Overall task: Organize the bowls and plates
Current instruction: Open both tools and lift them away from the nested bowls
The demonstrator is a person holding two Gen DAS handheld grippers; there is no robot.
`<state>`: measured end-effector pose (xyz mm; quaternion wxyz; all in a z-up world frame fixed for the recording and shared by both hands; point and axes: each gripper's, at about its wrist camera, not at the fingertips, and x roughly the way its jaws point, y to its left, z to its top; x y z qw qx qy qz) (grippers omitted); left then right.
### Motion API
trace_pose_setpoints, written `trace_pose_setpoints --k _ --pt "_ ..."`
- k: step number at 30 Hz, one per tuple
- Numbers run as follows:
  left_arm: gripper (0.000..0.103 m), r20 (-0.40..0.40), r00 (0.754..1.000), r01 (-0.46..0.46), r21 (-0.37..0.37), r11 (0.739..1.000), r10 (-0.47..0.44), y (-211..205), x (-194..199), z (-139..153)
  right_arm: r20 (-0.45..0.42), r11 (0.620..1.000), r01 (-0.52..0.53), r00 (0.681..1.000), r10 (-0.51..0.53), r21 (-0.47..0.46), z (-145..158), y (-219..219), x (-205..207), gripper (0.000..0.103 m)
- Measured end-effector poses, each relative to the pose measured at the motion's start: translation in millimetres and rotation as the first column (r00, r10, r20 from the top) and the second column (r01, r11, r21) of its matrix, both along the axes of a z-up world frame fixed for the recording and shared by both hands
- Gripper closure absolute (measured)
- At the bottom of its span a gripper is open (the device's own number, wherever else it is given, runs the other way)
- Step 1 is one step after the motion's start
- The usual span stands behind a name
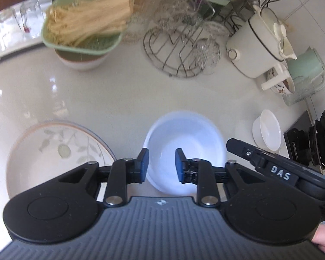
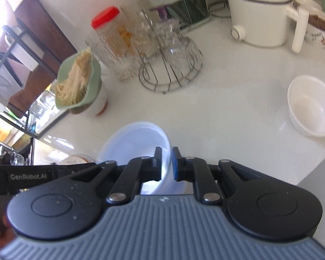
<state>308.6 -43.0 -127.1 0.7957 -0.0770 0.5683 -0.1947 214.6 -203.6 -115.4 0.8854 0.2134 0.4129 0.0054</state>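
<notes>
A pale blue-white bowl (image 1: 184,143) sits on the white counter (image 1: 119,91), right in front of both grippers. My left gripper (image 1: 162,165) is open over the bowl's left side, its left pad above the rim and its right pad over the inside. My right gripper (image 2: 166,164) straddles the right wall of the same bowl (image 2: 136,143). Its jaws are slightly apart and the rim stands between the pads. That gripper's black finger (image 1: 234,145) reaches the bowl from the right in the left wrist view. A leaf-patterned plate (image 1: 54,151) lies to the bowl's left.
A small white bowl (image 2: 309,106) stands to the right. Behind are a green strainer of pale noodles (image 1: 82,21) on a bowl, a wire rack with glasses (image 1: 177,49), a white electric pot (image 1: 253,47) and a green kettle (image 1: 307,69). The counter edge runs along the right (image 2: 314,164).
</notes>
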Motion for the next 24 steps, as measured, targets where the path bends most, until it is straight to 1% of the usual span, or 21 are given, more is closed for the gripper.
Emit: trace_pose_setpoints --k 1,2,7,13,22,24 --pt "0.07 0.007 1.0 -0.002 0.0 1.0 0.002 0 0 3 0.015 1.0 0.002 1.0 -0.002 -0.005 3 -2 0 0.072" --pt "0.069 0.015 1.0 -0.005 0.001 1.0 0.005 0 0 8 0.03 1.0 0.004 1.0 -0.004 -0.006 8 -3 0 0.065" --pt "0.068 0.076 0.997 -0.023 -0.002 1.0 0.023 -4 -2 27 0.098 0.999 -0.01 0.995 0.014 -0.041 28 -9 2 0.065" --pt "0.068 0.158 0.987 -0.033 -0.001 0.999 0.033 -17 -4 49 0.157 0.996 -0.038 0.986 0.049 -0.077 43 -18 4 0.065" --pt "0.068 0.233 0.972 -0.019 0.007 1.0 0.017 -53 -3 63 0.227 0.991 -0.027 0.972 0.057 -0.134 55 -43 2 0.065" --pt "0.068 0.251 0.968 -0.007 0.023 1.0 0.001 -63 -3 64 0.229 0.991 -0.014 0.972 0.045 -0.133 55 -51 2 0.065"
